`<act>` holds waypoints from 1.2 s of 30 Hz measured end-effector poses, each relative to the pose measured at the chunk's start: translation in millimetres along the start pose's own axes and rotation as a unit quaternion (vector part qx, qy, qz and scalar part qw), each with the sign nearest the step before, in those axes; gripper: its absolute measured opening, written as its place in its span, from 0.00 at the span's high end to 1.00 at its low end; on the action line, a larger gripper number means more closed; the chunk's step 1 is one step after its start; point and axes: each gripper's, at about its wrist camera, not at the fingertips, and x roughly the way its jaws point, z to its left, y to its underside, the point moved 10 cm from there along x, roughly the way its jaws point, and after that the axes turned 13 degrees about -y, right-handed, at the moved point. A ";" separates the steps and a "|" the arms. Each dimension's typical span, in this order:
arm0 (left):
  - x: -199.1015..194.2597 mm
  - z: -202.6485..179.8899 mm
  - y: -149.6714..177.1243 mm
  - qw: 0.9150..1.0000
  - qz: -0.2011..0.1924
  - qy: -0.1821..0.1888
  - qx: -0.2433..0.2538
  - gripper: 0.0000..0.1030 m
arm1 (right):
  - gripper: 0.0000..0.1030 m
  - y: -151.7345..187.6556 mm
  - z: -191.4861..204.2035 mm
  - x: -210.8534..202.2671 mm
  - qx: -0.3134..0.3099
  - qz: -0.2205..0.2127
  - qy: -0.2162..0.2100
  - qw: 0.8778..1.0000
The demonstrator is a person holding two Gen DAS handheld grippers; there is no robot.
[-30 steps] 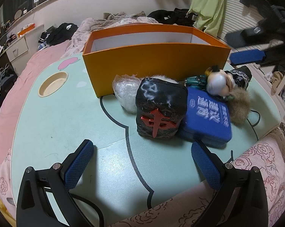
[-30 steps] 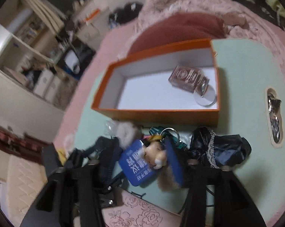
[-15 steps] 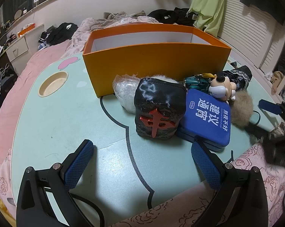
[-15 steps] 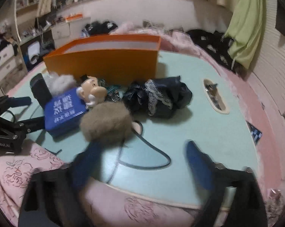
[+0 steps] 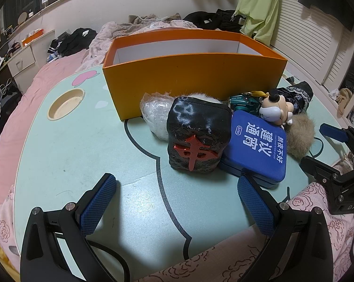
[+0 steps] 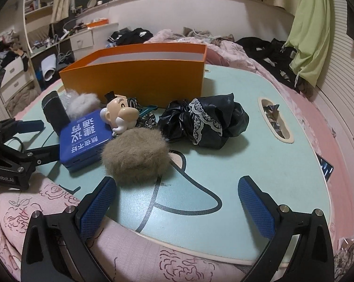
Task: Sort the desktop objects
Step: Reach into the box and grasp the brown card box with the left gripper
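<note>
On the mint-green table the clutter sits before the orange box. Your right gripper is spread wide and empty — the brown fur ball lies at its 11 o'clock, so square up, then close gently. The left gripper also gapes, empty, the black mahjong cushion at 12 o'clock.

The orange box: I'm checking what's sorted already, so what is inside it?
Of the orange box interior, only the white upper inner walls show in both views. Its floor and any contents are hidden behind the near orange wall, so I cannot tell.

A black cube with a red character, blue tin, figurine, brown pompom and black scrunchie cluster before the open orange box.
</note>
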 end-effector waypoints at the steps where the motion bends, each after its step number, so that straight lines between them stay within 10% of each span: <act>1: 0.4 -0.2 0.1 1.000 0.000 0.000 0.000 0.00 | 0.00 0.1 0.1 -0.1 0.000 0.000 0.000 1.000; 13: -17.8 16.5 -4.5 0.999 -0.004 0.024 -0.041 0.04 | 0.00 2.8 4.7 -2.5 -0.001 -0.001 -0.001 1.000; 15: -39.3 24.3 -22.2 0.996 -0.017 0.034 -0.076 0.19 | 0.00 2.9 4.6 -2.4 -0.001 -0.001 -0.001 1.000; 21: -80.2 -4.8 -113.4 0.994 -0.108 0.034 0.015 0.19 | 0.00 2.1 8.5 -4.2 -0.002 -0.001 -0.001 1.000; 27: -6.7 -56.5 -183.7 0.990 0.045 0.130 0.016 0.19 | 0.00 2.4 7.9 -4.1 -0.002 -0.002 -0.002 1.000; 36: 96.8 -104.5 -179.0 0.984 0.151 0.072 0.057 0.28 | 0.00 0.7 14.0 -2.2 -0.002 -0.004 -0.003 1.000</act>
